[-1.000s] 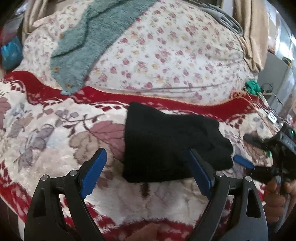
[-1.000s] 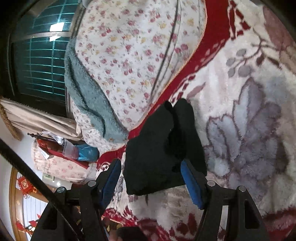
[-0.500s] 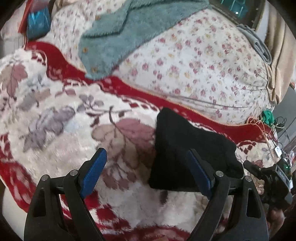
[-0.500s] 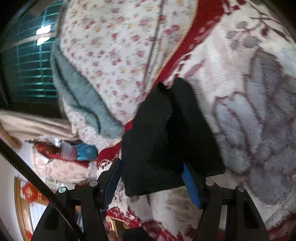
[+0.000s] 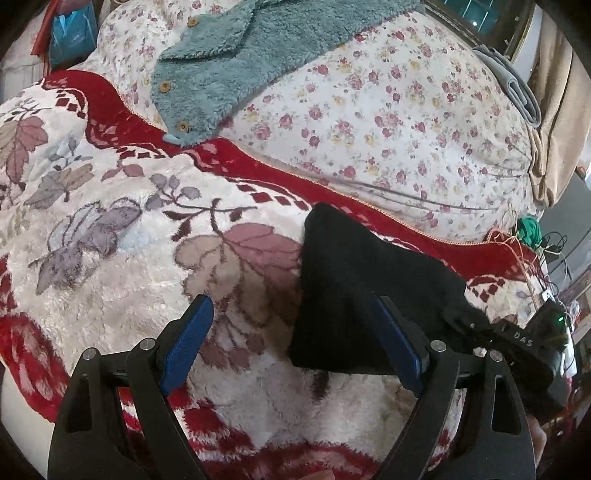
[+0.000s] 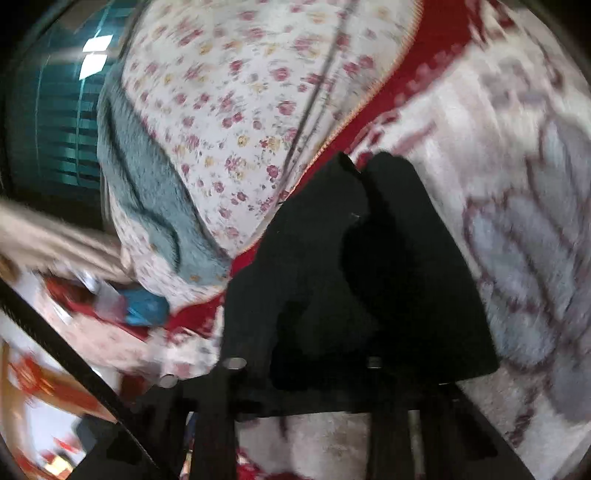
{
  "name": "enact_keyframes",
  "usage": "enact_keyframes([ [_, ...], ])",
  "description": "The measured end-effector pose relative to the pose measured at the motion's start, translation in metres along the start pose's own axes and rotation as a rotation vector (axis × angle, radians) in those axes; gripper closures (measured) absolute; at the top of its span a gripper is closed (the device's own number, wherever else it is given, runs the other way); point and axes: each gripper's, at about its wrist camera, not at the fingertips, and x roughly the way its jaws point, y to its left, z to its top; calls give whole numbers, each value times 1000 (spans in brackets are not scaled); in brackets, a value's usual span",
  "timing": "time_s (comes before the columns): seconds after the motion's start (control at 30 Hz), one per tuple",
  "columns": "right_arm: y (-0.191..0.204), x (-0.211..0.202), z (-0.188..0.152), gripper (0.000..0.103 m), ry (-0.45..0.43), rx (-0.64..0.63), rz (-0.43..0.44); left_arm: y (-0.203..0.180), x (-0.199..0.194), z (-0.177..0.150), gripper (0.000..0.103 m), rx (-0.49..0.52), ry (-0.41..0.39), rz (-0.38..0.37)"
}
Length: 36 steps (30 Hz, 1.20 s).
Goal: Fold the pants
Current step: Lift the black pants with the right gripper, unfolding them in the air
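Note:
The folded black pants lie on the red and cream floral blanket, right of centre in the left wrist view. My left gripper is open and empty, hovering just left of the pants; its right finger overlaps their near left edge. My right gripper reaches in from the right at the pants' right end. In the blurred right wrist view the pants fill the centre, and the fingers are lost against the black cloth, so I cannot tell whether it grips.
A flowered quilt is heaped behind the pants with a teal fleece garment on it. A blue bag sits far left. Cables and a green object lie at the right edge.
My left gripper has swung left, so the pants now sit to its right. My right gripper has pushed forward into the pants' end, which now covers its fingers.

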Motion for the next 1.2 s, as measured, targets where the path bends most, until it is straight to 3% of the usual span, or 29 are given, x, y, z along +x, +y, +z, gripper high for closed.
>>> enact_keyframes([
  [0.2,61,-32,17,89,-50,-269,-108,6,-4,1,15,-33,-20,-3],
  [0.43,196,-160,82,90,-252,-583,-217,18,-7,4,15,-87,-21,-43],
  [0.67,347,-281,127,90,-396,-920,-541,24,-11,4,15,-114,-22,-73],
  [0.8,414,-340,128,90,-484,-1039,-629,28,-10,5,15,-135,-7,-92],
  [0.97,451,-329,123,90,-449,-1150,-774,32,-13,5,15,-155,-2,-117],
  [1.1,458,-287,111,90,-388,-1188,-756,41,-34,4,15,-174,-60,-115],
  [1.2,463,-229,96,90,-323,-1213,-721,61,-64,-6,15,-230,-156,-108],
])
